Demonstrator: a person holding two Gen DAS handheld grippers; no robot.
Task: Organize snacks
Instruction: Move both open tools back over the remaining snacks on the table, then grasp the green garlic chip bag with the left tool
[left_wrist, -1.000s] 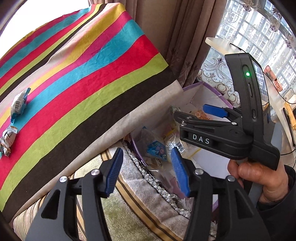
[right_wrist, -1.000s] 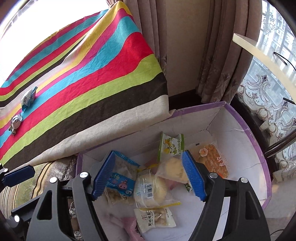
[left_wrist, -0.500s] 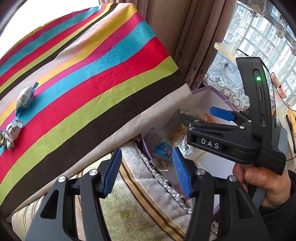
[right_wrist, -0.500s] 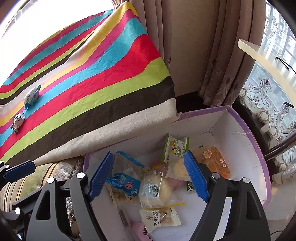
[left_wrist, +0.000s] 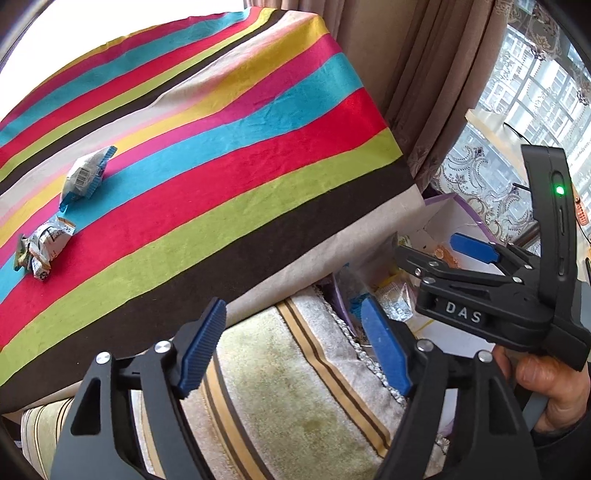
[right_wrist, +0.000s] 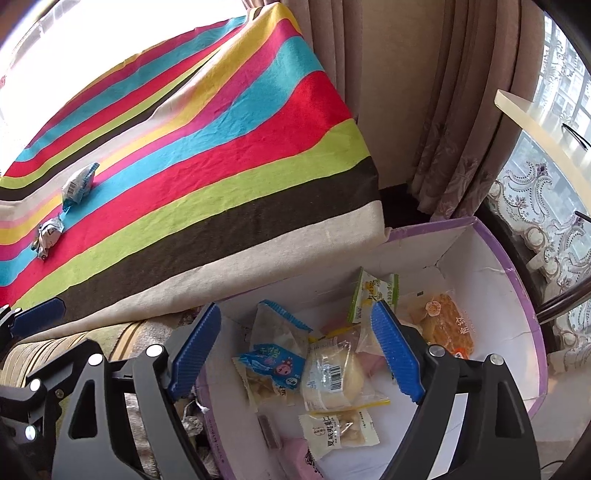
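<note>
Two wrapped snacks lie on the striped tablecloth (left_wrist: 221, 166): a blue-and-white packet (left_wrist: 86, 177) (right_wrist: 77, 184) and a crumpled silver packet (left_wrist: 46, 247) (right_wrist: 48, 234). A white box with a purple rim (right_wrist: 517, 295) sits below the table edge. It holds several packets, among them a blue one (right_wrist: 273, 369), a wrapped bun (right_wrist: 332, 373) and an orange pastry (right_wrist: 443, 325). My right gripper (right_wrist: 295, 325) hangs over the box, its jaws opening with nothing pressed between them. My left gripper (left_wrist: 291, 332) hovers over a striped cushion, its jaws opening and empty.
The striped cushion (left_wrist: 295, 406) lies between the table and the box. Brown curtains (right_wrist: 424, 110) and a lace-covered window stand behind the box. A hand (left_wrist: 546, 384) holds the right gripper's handle close beside my left gripper. A pale shelf (right_wrist: 535, 118) juts out at the right.
Both pairs of jaws stand wider than before. The left gripper has shifted towards the table, so the two packets on the cloth look nearer. The box has slid right in its view.
</note>
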